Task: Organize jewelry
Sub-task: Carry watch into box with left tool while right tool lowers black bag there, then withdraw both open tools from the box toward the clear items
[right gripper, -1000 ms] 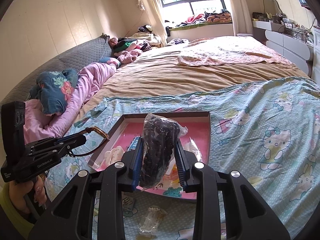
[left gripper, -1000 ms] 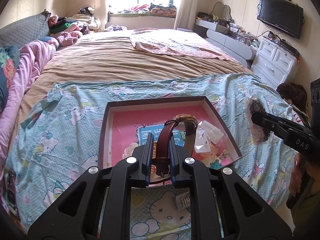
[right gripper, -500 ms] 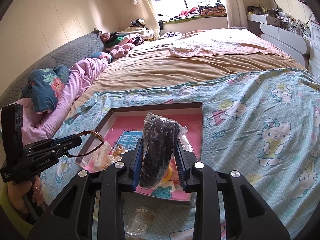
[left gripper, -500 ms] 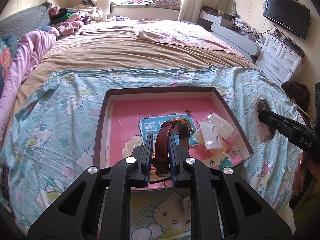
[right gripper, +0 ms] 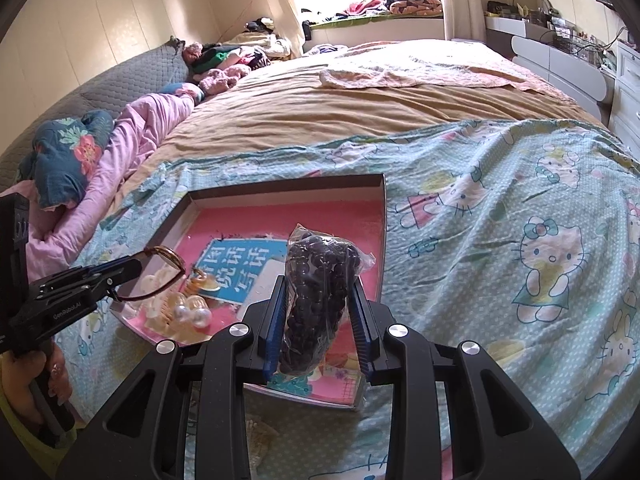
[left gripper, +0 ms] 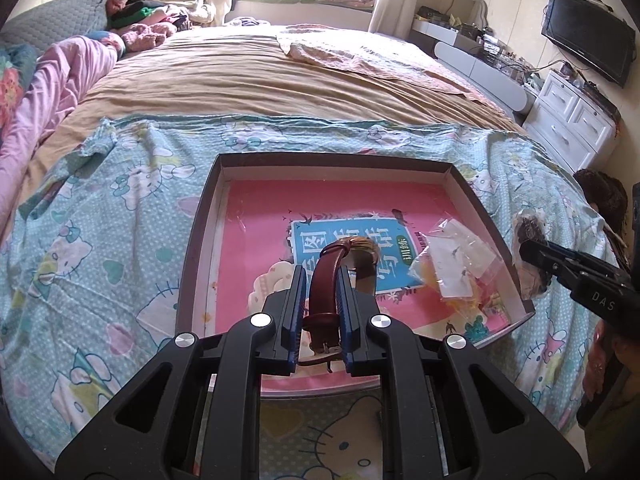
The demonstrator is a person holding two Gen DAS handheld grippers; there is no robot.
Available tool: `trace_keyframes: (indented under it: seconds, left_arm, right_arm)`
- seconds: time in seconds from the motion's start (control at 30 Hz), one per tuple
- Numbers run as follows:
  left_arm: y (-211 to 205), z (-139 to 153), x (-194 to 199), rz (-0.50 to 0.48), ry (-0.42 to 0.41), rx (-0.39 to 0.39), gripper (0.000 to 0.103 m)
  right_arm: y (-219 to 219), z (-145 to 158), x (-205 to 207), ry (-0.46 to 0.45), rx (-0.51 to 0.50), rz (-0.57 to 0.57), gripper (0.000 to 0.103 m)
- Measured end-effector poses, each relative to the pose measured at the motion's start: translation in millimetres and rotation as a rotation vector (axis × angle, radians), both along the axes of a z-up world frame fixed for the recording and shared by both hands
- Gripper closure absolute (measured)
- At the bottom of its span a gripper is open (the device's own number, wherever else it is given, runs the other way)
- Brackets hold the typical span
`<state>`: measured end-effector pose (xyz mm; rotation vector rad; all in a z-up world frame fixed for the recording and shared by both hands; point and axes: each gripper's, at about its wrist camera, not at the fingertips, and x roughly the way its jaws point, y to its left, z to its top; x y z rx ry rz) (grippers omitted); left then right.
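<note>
From the left wrist camera, the left gripper was clamped on the brown strap of a wristwatch, poised above the near half of a shallow box with a pink floor that sat on a cartoon-print sheet. A few small clear packets already lay in the box's right-hand corner, beside a blue printed card. The watch had not yet been set down.

From the right wrist camera, the right gripper was closed around a clear bag of dark beads, held over the box's near edge and not yet released. Pearl-coloured pieces rested in the box's near left corner. One more clear packet, dim and partly hidden by the gripper, appeared to lie on the sheet outside the box.

By these views the sorting looked partly done: some pieces boxed, two in transit, at least one seemingly left to collect.
</note>
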<state>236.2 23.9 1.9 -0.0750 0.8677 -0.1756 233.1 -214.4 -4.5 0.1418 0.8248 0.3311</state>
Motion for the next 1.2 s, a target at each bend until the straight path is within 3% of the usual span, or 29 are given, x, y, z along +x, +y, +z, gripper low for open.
trace_keyframes:
  seconds: [0.6, 0.73, 0.87, 1.0, 1.2]
  left_arm:
    - [10.7, 4.1, -3.2, 0.021, -0.013, -0.004, 0.094]
    - [12.6, 8.5, -8.5, 0.031, -0.020, 0.001, 0.083]
    - [13.1, 14.3, -14.4, 0.034, -0.029, -0.002, 0.082]
    - [12.5, 21.7, -22.1, 0.042, -0.046, 0.000, 0.068]
    - [12.2, 34.1, -34.7, 0.060, -0.070, 0.012, 0.044]
  right_arm:
    - [18.3, -20.8, 2.9, 0.069, -0.045, 0.011, 0.071]
    - [18.3, -14.3, -2.0, 0.049, -0.046, 0.008, 0.070]
    - [15.3, -3.9, -6.8, 0.025, -0.038, 0.005, 0.068]
    - [13.3, 11.3, -16.7, -0.016, -0.031, -0.003, 0.050]
    - [10.8, 34.3, -34.5, -0.083, -0.036, -0.007, 0.033]
